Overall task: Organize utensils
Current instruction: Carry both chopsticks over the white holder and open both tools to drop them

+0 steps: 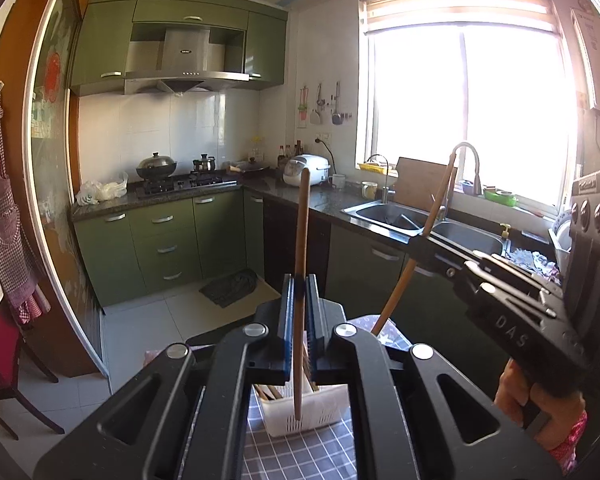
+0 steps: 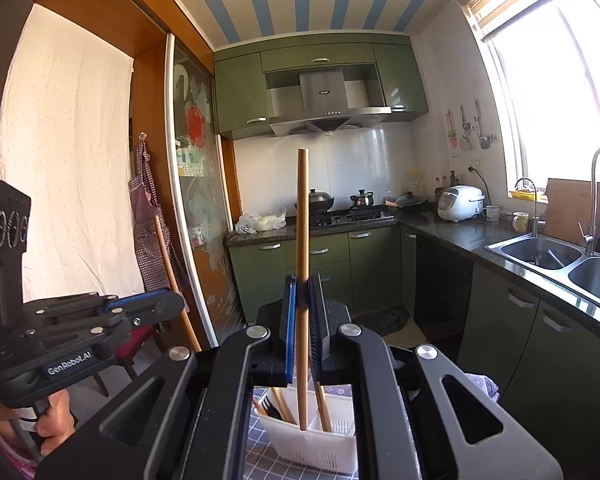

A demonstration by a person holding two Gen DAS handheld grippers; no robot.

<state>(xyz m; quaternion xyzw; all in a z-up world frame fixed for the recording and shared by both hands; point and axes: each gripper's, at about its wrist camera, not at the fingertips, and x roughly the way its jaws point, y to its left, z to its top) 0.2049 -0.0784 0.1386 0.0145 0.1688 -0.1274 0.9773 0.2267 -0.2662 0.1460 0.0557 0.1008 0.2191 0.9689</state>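
My left gripper (image 1: pixel 299 280) is shut on a wooden chopstick (image 1: pixel 301 224), held upright with its lower tip over a white slotted utensil basket (image 1: pixel 308 408). My right gripper (image 2: pixel 302 286) is shut on a second wooden chopstick (image 2: pixel 303 216), also upright above the same basket (image 2: pixel 320 446), which holds several wooden utensils (image 2: pixel 324 408). The right gripper shows in the left wrist view (image 1: pixel 420 240) at the right, holding its chopstick (image 1: pixel 440 196). The left gripper shows in the right wrist view (image 2: pixel 172 300) at the left.
The basket stands on a grey checked tablecloth (image 1: pixel 300 456). Beyond is a kitchen with green cabinets (image 1: pixel 168 236), a stove with pots (image 1: pixel 180 184), a rice cooker (image 1: pixel 306 168), a double sink (image 1: pixel 420 220) and a bright window. A chair (image 1: pixel 4 360) stands at the left.
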